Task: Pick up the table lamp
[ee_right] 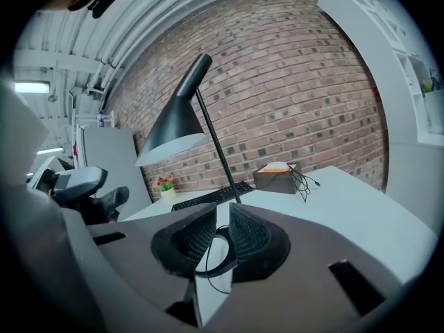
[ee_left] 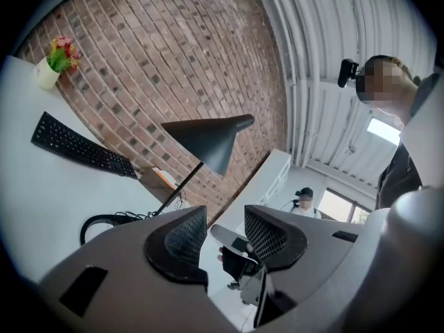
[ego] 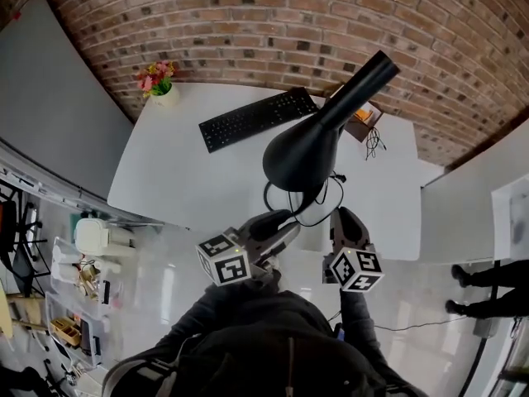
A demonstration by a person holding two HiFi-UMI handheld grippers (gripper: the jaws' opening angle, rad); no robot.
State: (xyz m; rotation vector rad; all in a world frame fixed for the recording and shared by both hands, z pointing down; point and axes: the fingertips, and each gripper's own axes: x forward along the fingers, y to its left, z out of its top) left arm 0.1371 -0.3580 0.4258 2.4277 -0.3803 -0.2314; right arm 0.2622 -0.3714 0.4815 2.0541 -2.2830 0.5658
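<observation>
Here, task object: table lamp, black, standing close to the worktop's near edge, right of the middle; cone shade raised over the worktop.
Lamp foot: ring base flat on the worktop, a thin cable looped beside it.
Right tool: jaws drawn narrow about the ring base's near rim; the stem rises just beyond them.
Left tool: jaws wide apart, nothing between them, just left of the ring base at the near edge.
Keyboard: black, toward the far edge.
Flower pot: far left corner.
Brown box: far edge, behind the shade, toward the right corner.
</observation>
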